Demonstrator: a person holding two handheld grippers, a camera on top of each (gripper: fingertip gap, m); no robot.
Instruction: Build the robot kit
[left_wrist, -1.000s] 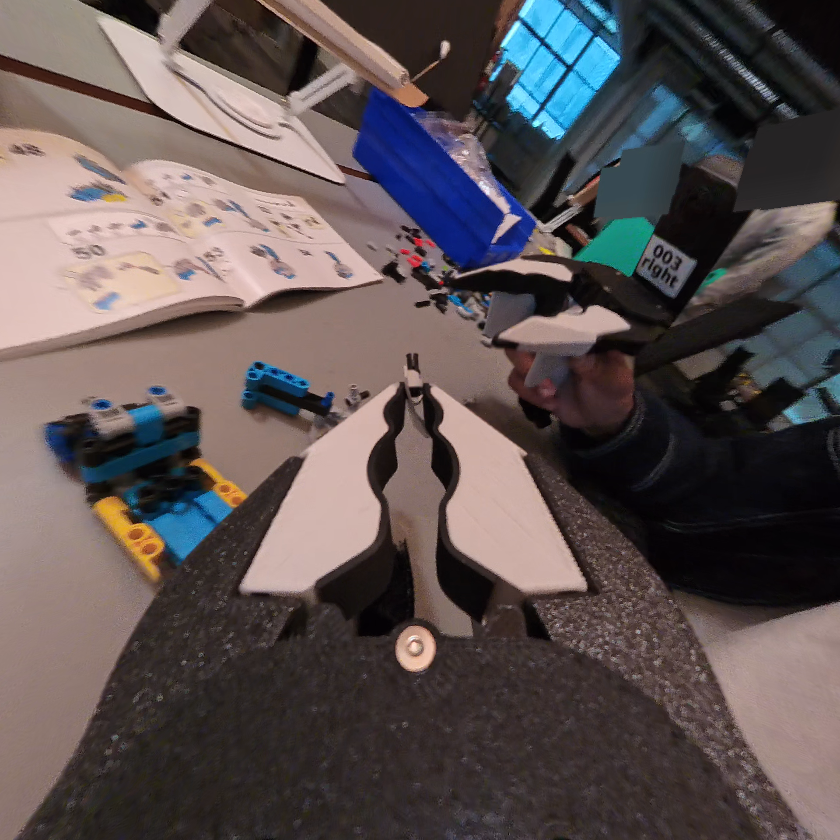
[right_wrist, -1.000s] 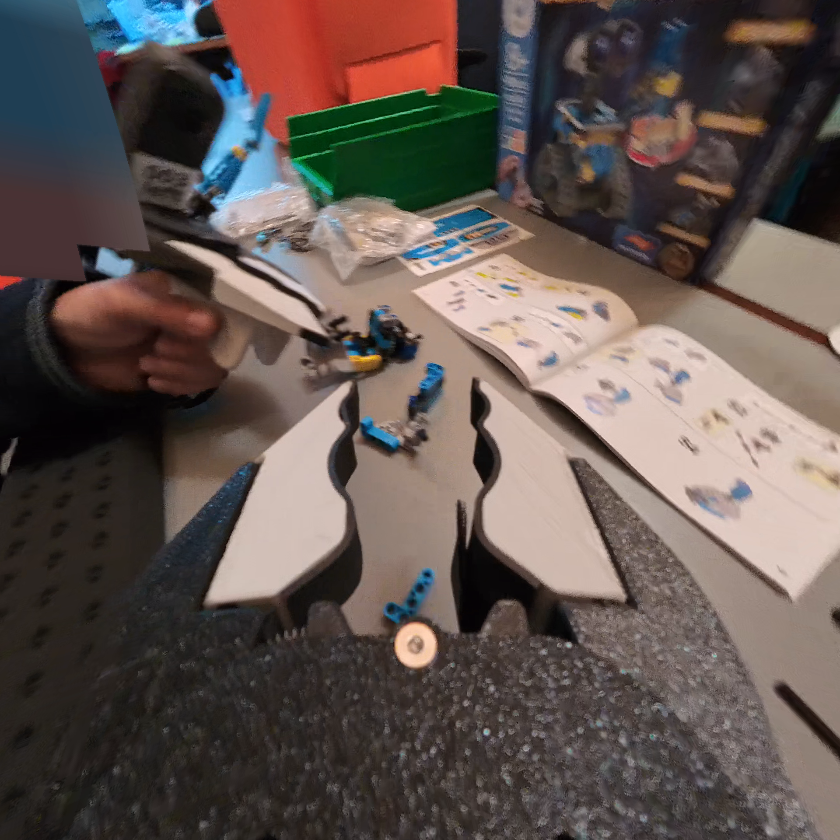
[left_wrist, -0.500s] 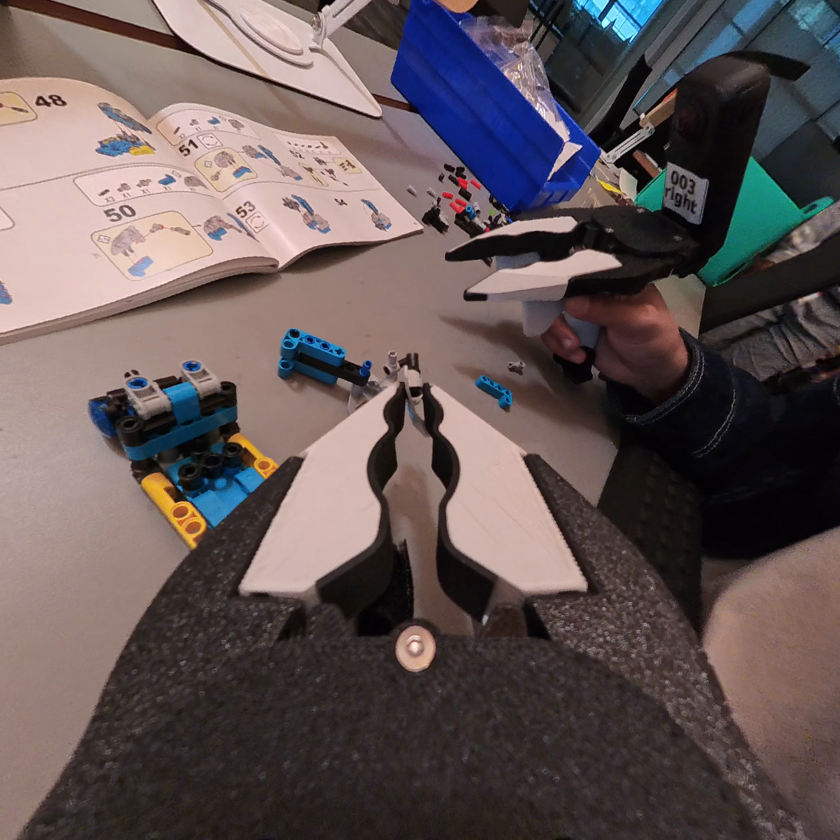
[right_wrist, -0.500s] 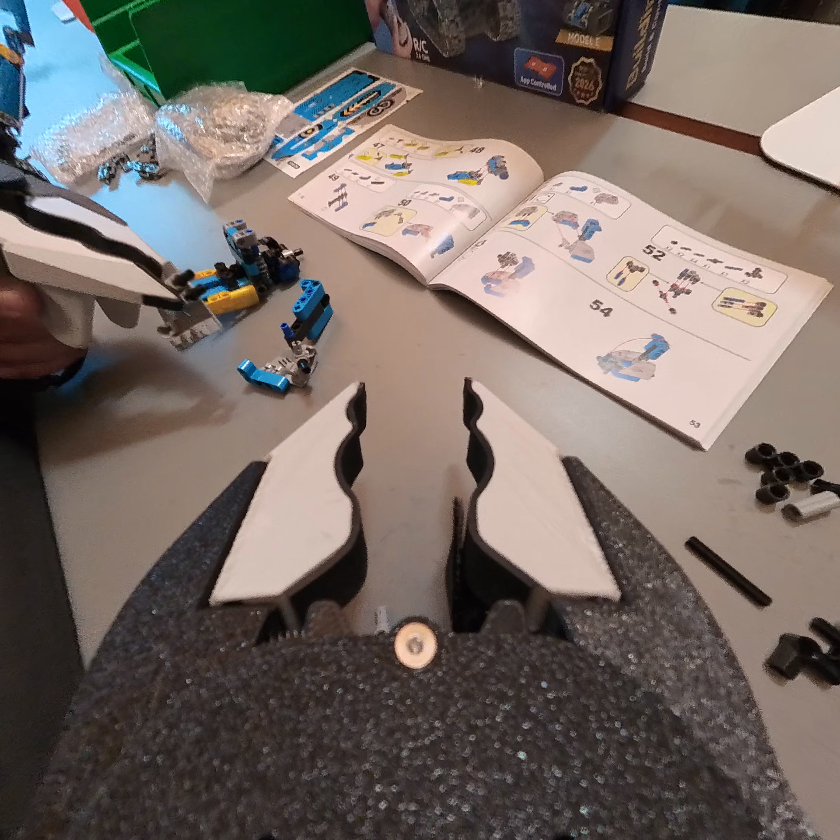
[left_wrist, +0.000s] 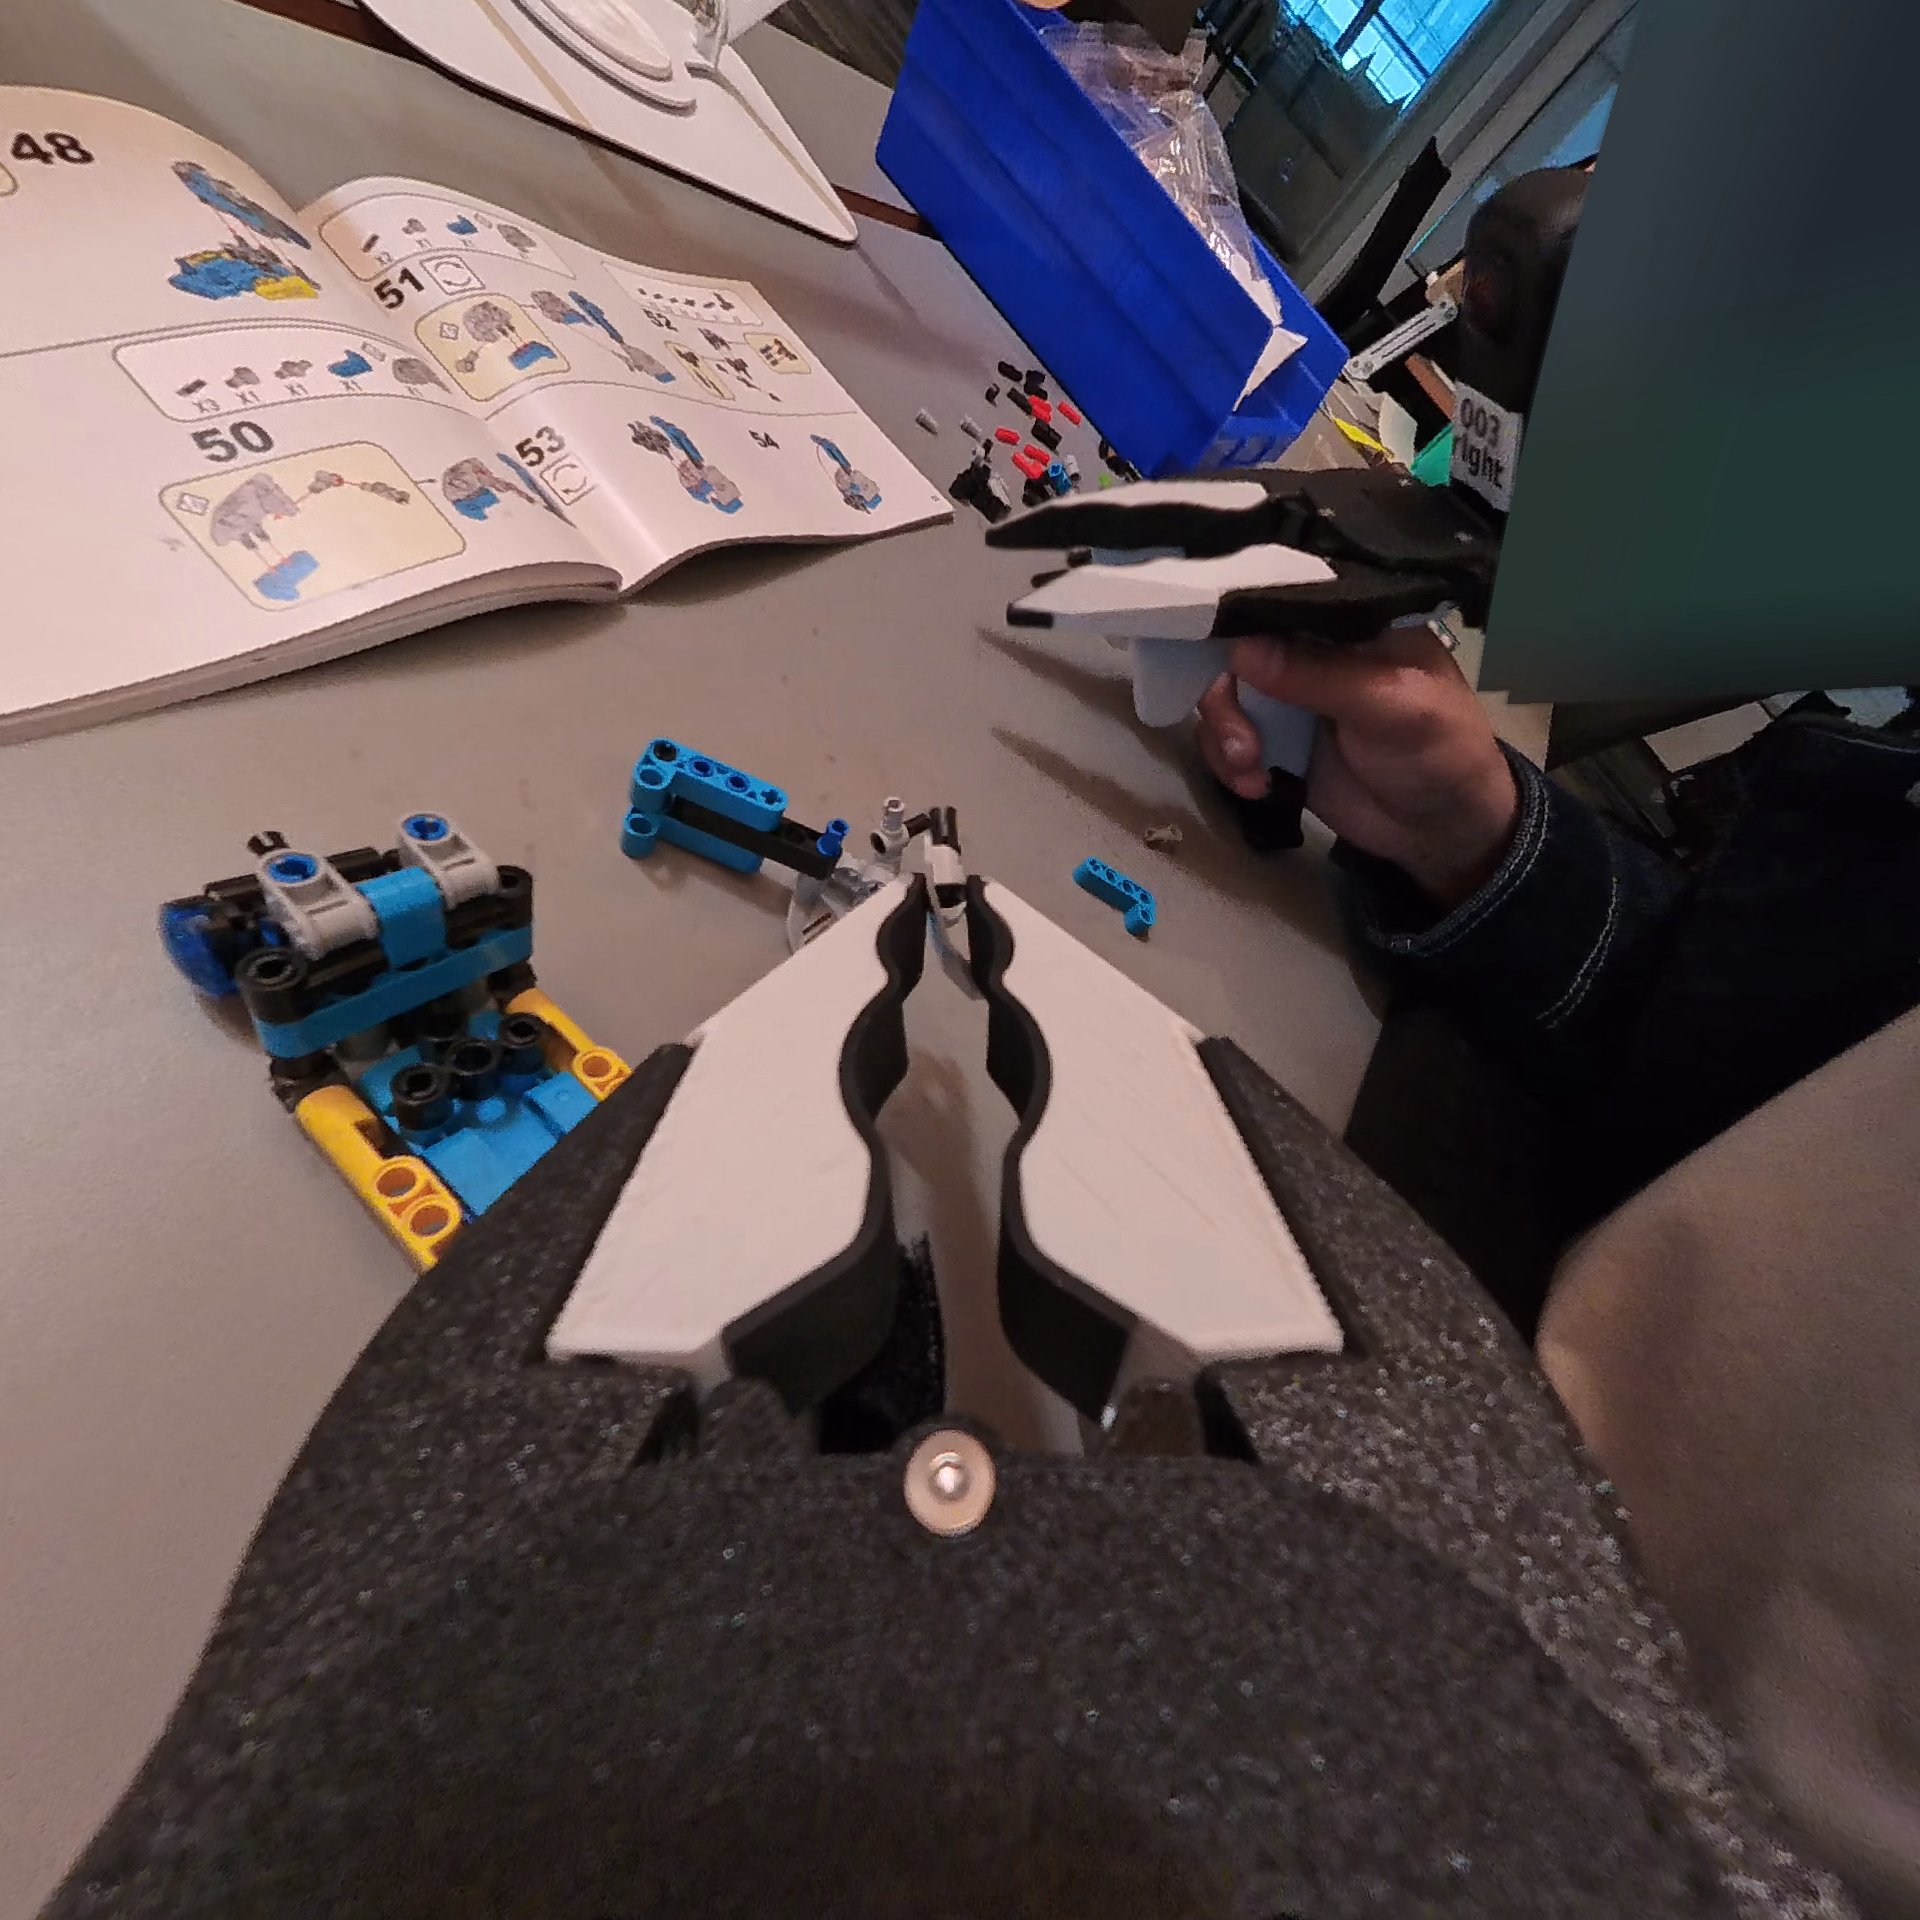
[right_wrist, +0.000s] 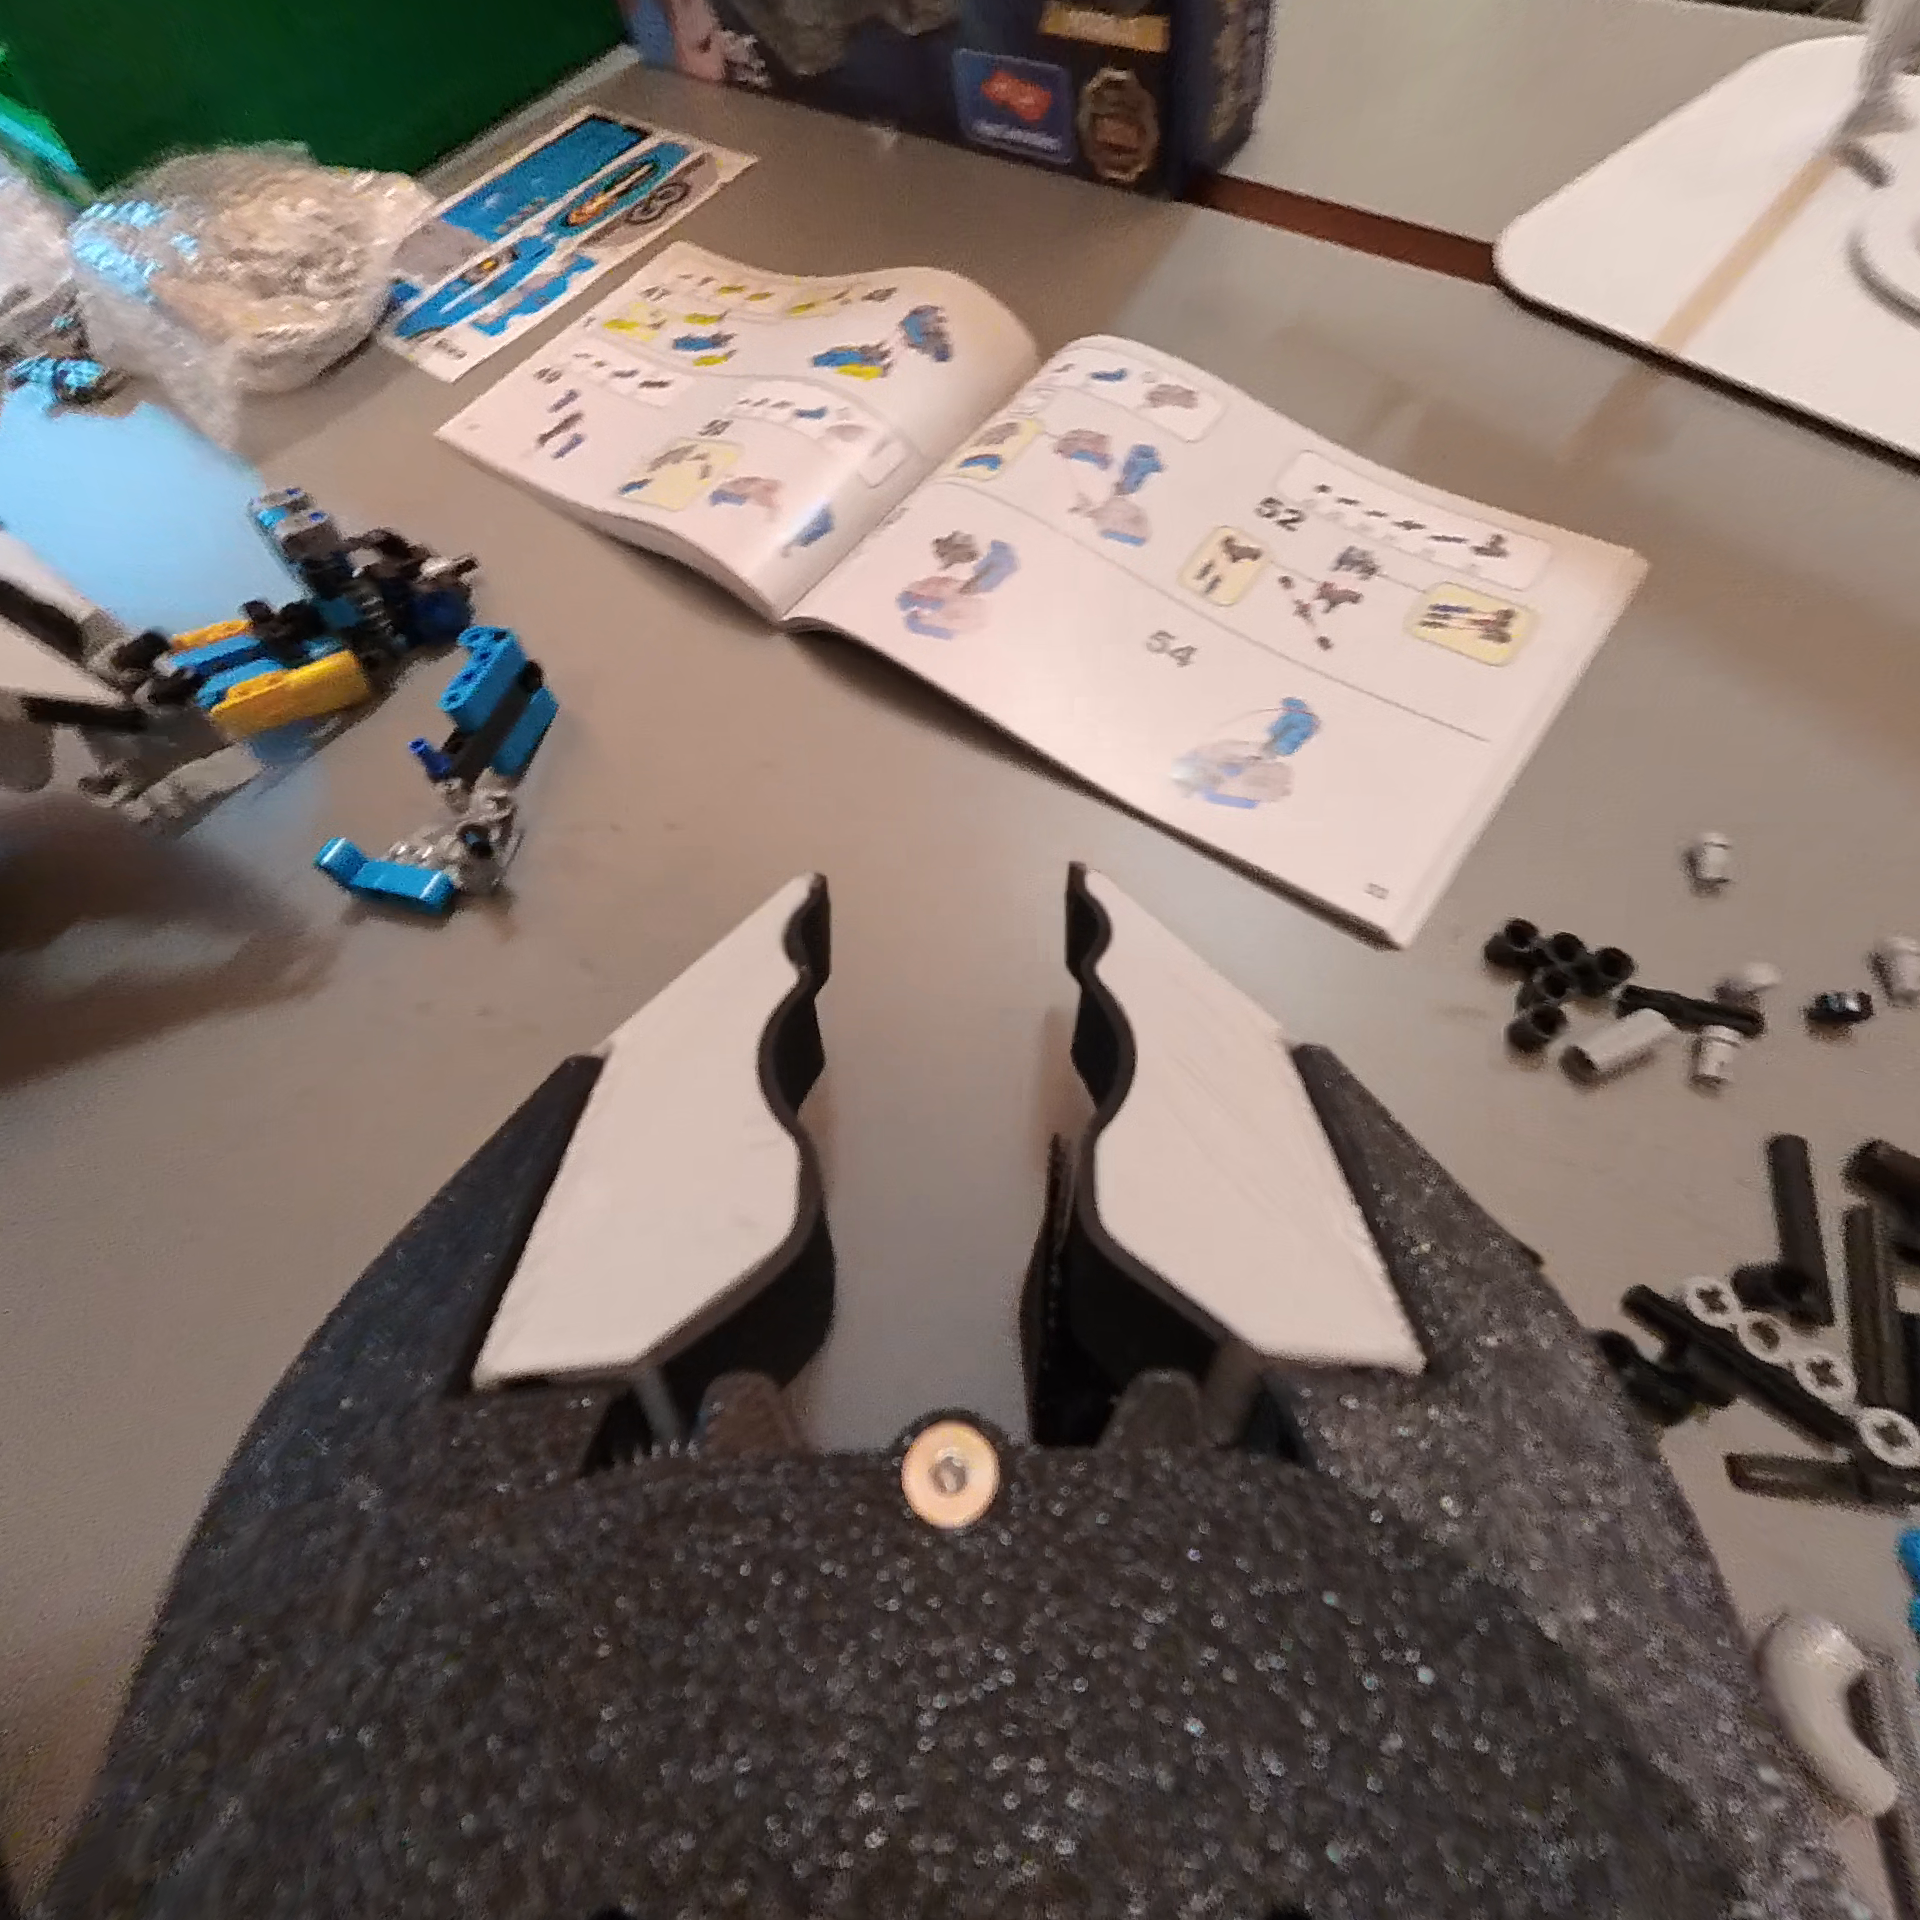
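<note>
Both claws are yours. Your left gripper (left_wrist: 943, 896) pinches a small grey-and-black piece (left_wrist: 945, 862); your right gripper (right_wrist: 948, 902) gapes wide above the bare table (right_wrist: 935, 769).

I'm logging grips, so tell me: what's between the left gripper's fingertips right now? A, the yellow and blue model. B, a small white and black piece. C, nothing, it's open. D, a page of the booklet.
B: the left gripper is shut on a small white and black piece, beside the yellow and blue model.

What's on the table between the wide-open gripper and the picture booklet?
Nothing: in the right wrist view the grey table is bare between the open right gripper and the booklet. The left gripper pinches a small grey piece.
</note>
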